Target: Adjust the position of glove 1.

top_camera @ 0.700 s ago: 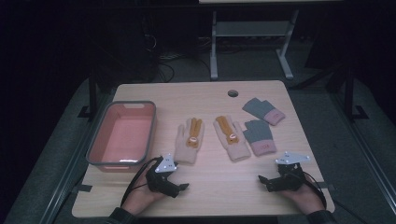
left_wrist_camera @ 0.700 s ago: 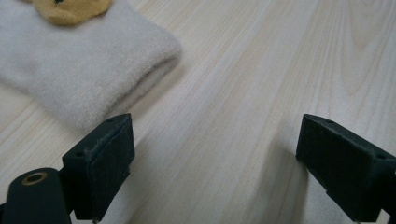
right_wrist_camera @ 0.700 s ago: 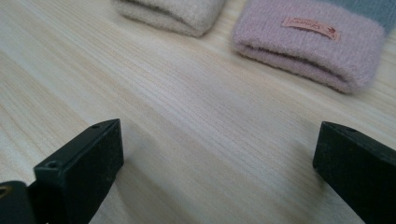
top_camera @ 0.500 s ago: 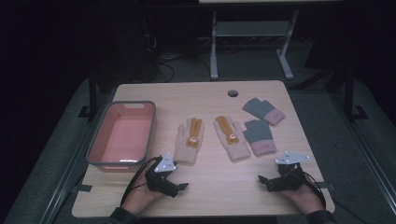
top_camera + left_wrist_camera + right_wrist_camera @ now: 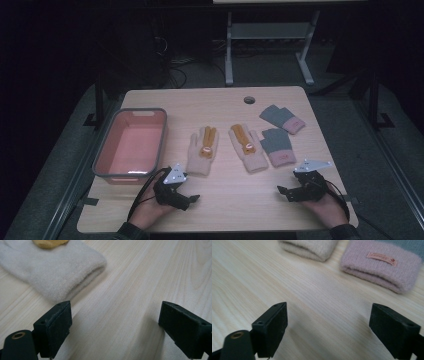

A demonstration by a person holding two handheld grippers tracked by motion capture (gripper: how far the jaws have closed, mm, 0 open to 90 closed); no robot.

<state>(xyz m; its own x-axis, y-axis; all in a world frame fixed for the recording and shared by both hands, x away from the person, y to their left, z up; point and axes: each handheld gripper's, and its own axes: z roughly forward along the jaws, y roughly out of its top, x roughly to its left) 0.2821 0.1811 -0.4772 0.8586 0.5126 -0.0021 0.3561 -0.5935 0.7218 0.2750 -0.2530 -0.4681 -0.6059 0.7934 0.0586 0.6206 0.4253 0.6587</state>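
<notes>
Left of the high view: pink bin (image 5: pixel 131 144) stands with nothing in it, at the table's (image 5: pixel 225 200) left edge. My left gripper (image 5: pixel 186 199) rests at lower left, jaws wide, nothing between them; in the left gripper view the cream glove's (image 5: pixel 53 272) cuff lies just ahead at upper left, not touched. Centre: two cream gloves (image 5: pixel 202 150) (image 5: pixel 248 147) flat, side by side. Right of them, two grey-pink mitts (image 5: pixel 276 146) (image 5: pixel 282 118), apart. My right gripper (image 5: pixel 287 192) sits at lower right, jaws wide, bare; its own view shows a pink cuff (image 5: pixel 382 267) ahead at upper right. Compared with the earlier frames, nothing has shifted: both hands lie as before. Judgement: work not begun; nearest glove is the likely first pick for the bin.
</notes>
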